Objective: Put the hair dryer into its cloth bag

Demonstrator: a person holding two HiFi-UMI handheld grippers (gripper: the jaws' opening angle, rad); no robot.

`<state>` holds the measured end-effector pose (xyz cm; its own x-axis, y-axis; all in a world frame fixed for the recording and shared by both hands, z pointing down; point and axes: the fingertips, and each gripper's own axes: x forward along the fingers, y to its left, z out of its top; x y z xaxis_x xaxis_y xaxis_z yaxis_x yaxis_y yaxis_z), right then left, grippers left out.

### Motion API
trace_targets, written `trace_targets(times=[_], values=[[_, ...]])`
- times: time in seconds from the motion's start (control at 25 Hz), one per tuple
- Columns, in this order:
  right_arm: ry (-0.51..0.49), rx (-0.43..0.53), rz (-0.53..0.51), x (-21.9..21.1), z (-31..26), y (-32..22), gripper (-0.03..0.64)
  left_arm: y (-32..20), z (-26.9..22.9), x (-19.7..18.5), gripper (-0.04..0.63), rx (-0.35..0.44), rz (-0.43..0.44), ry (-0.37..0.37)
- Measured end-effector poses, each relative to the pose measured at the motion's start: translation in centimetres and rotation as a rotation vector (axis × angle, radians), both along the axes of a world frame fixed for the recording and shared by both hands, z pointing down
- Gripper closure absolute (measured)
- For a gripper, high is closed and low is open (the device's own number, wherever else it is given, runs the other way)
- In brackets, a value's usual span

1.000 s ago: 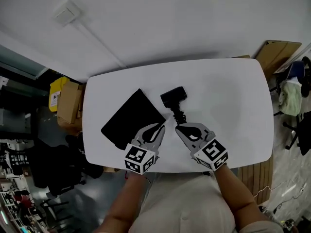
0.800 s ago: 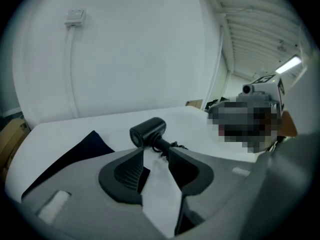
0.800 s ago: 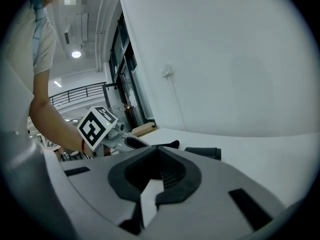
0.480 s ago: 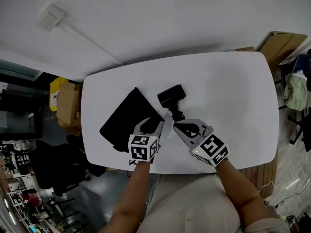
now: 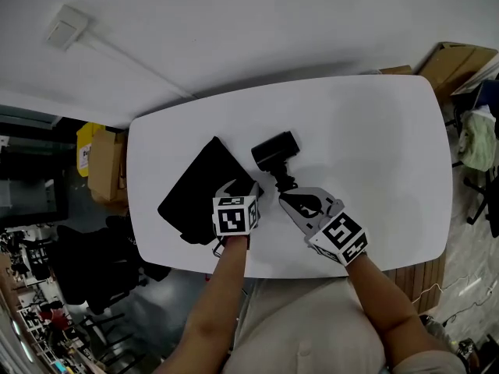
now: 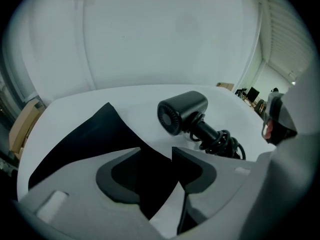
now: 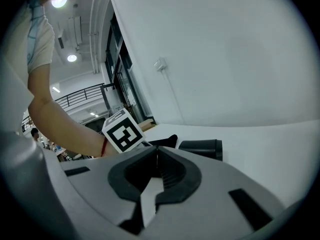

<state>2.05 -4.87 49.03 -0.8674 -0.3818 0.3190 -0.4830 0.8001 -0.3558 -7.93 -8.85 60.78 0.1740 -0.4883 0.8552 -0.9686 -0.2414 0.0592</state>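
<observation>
A black hair dryer (image 5: pixel 274 151) lies on the white table (image 5: pixel 366 146), its coiled cord (image 5: pixel 287 184) trailing toward me. Left of it the flat black cloth bag (image 5: pixel 199 189) lies at a slant. My left gripper (image 5: pixel 238 190) points steeply down over the bag's right corner. Its jaws are opening, and in the left gripper view (image 6: pixel 156 154) the bag's corner (image 6: pixel 150 179) shows in the gap without the pads pressing it; the dryer (image 6: pixel 182 111) lies beyond. My right gripper (image 5: pixel 283 200) is shut on nothing, its tips just short of the cord; in its own view (image 7: pixel 156 151) the dryer's barrel (image 7: pixel 202 148) lies ahead.
Cardboard boxes (image 5: pixel 100 166) stand off the table's left end, and another box (image 5: pixel 460 57) at the far right. A wall box (image 5: pixel 62 29) with a conduit sits on the white wall behind. The table's near edge runs just below both grippers.
My left gripper sank and tipped down onto the bag's right corner, and its jaws went from shut to apart. The right gripper dropped slightly and stayed shut near the cord.
</observation>
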Motion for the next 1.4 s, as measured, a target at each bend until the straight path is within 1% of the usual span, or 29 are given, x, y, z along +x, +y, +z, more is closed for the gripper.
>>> trace_targets(times=[0.12, 0.28, 0.36, 0.44, 0.48, 0.52, 0.76, 0.96, 1.04, 1.16, 1.2, 1.24, 1.28, 1.4], values=[[0.004, -0.009, 0.002, 0.0, 0.4, 0.1, 0.598, -0.3, 1.2, -0.5, 0.408, -0.053, -0.038, -0.026], [0.002, -0.018, 0.012, 0.1, 0.6, -0.2, 0.598, -0.3, 2.0, -0.7, 0.414, -0.083, -0.065, -0.047], [0.005, -0.017, 0.017, 0.2, 0.8, -0.3, 0.598, 0.0, 2.1, -0.7, 0.45, -0.084, -0.073, -0.044], [0.01, -0.014, 0.021, 0.3, 1.0, -0.4, 0.598, 0.1, 1.9, -0.8, 0.524, -0.07, -0.089, -0.037], [0.011, -0.016, 0.024, 0.4, 1.0, -0.4, 0.598, 0.3, 1.6, -0.8, 0.552, -0.062, -0.094, -0.029], [0.01, -0.02, 0.028, 0.5, 1.0, -0.4, 0.598, 0.6, 1.4, -0.7, 0.565, -0.056, -0.096, -0.015], [0.019, -0.044, 0.016, -0.2, 1.3, -0.2, 0.598, 3.8, -1.1, -0.6, 0.571, -0.015, -0.075, 0.059], [0.059, -0.036, -0.045, -2.0, 1.9, 0.9, 0.598, 6.1, -4.5, -1.3, 0.571, 0.06, -0.073, 0.14], [0.087, -0.009, -0.077, -2.9, 1.9, 1.4, 0.598, 7.1, -5.9, -1.8, 0.572, 0.082, -0.055, 0.156], [0.148, 0.071, -0.147, -4.5, 1.7, 2.0, 0.594, 8.7, -7.2, -2.7, 0.571, 0.091, -0.04, 0.183], [0.17, 0.103, -0.172, -5.1, 1.6, 2.0, 0.582, 9.1, -7.6, -3.0, 0.572, 0.091, -0.041, 0.193], [0.193, 0.138, -0.199, -5.7, 1.5, 2.0, 0.539, 9.6, -7.9, -3.3, 0.572, 0.091, -0.04, 0.202], [0.216, 0.173, -0.228, -6.3, 1.3, 2.0, 0.519, 10.0, -8.2, -3.5, 0.572, 0.091, -0.038, 0.209], [0.302, 0.3, -0.331, -8.1, 1.3, 2.0, 0.479, 10.9, -9.1, -3.9, 0.571, 0.092, -0.015, 0.224]])
